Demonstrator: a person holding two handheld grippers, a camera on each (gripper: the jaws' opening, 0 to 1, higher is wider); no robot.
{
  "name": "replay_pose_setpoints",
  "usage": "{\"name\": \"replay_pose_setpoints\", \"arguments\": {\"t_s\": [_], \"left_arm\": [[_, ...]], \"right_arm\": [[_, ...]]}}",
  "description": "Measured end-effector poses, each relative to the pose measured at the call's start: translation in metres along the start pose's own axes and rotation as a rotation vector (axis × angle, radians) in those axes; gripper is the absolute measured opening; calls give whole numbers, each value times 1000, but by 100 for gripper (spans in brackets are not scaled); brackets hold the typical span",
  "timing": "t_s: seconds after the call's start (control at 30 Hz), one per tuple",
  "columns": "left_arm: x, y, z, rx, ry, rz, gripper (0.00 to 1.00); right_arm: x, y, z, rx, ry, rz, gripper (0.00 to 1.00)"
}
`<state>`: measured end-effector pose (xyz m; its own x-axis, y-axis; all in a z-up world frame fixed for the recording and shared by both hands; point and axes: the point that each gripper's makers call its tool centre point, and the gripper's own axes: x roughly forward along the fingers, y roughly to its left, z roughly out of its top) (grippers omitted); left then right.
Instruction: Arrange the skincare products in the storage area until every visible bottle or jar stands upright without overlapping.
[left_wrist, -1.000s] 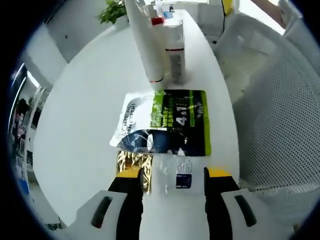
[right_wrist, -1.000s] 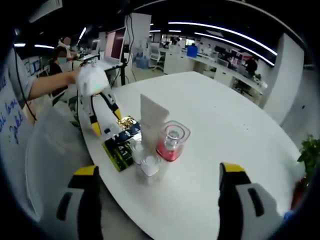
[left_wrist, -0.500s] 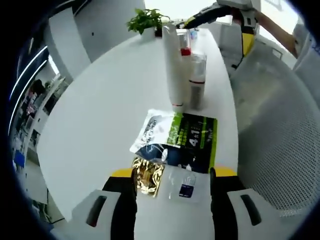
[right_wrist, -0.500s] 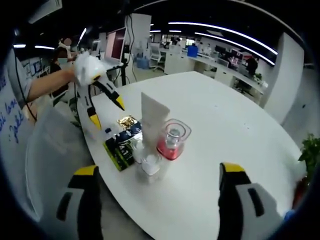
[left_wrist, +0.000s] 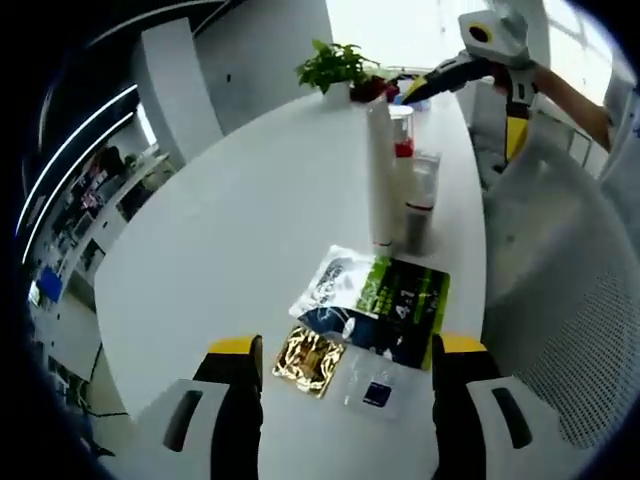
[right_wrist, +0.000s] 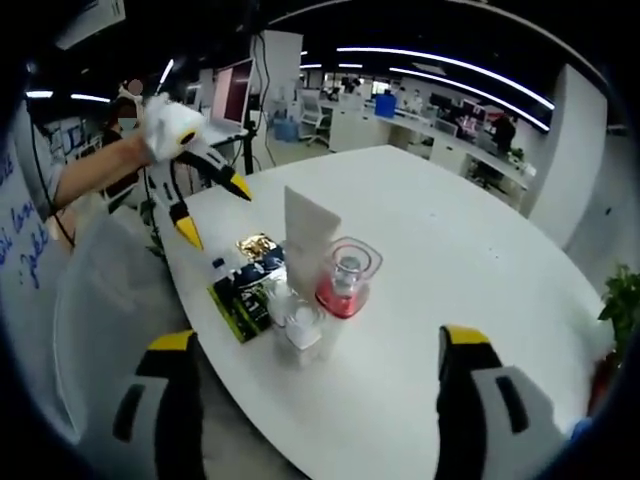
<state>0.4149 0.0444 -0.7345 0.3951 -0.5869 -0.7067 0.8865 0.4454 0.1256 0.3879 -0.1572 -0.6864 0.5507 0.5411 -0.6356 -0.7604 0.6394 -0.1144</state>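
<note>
Upright group: the tall white tube (left_wrist: 379, 170), the red-based bottle (right_wrist: 344, 282) and the clear jar (right_wrist: 300, 330) stand on their bases near the table's chair-side edge. In the left gripper view they bunch closely and partly hide one another, so whether they touch cannot be told; in the right gripper view the jar stands just in front of the tube and bottle.

Flat group: the green sachet (left_wrist: 383, 301), the gold sachet (left_wrist: 310, 358) and the clear packet (left_wrist: 375, 377) lie flat, nearer the left gripper (left_wrist: 345, 362). The green sachet's near edge appears to lap over the other two. By this showing, the bottles seem done and the overlapping packets remain to be separated, if they count as targets.

Grippers: the left gripper's jaws stand wide apart and empty, hovering above the flat group. The right gripper (right_wrist: 316, 348) is likewise wide and empty, held back from the upright group on its far side from the left gripper.

Edges and room: the table (left_wrist: 230, 210) is broad and bare to the left of the products in the left gripper view, giving ample space for spreading the packets. To the right the table edge lies close beside both groups, with a mesh chair (left_wrist: 570, 330) just beyond, so pushes that way risk a fall.
</note>
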Motion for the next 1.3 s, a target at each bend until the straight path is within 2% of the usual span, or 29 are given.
{"name": "replay_pose_setpoints", "arguments": {"t_s": [0.2, 0.43, 0.73, 0.8, 1.0, 1.3], "left_arm": [[-7, -3, 9, -32, -58, 23, 70], [-13, -1, 13, -61, -83, 61, 74], [-18, -14, 16, -77, -107, 61, 82], [-20, -13, 16, -85, -113, 74, 86], [-28, -13, 13, -117, -136, 97, 88], [-35, -13, 7, -133, -133, 133, 93]], "right_arm": [[-3, 0, -2, 8, -12, -1, 100], [-6, 0, -3, 19, -25, -11, 100], [-8, 4, -9, 29, -20, -13, 100], [-8, 4, -10, 29, -21, -15, 100], [-9, 4, -12, 29, -17, -25, 100], [-6, 6, -17, 36, -8, -32, 100]]}}
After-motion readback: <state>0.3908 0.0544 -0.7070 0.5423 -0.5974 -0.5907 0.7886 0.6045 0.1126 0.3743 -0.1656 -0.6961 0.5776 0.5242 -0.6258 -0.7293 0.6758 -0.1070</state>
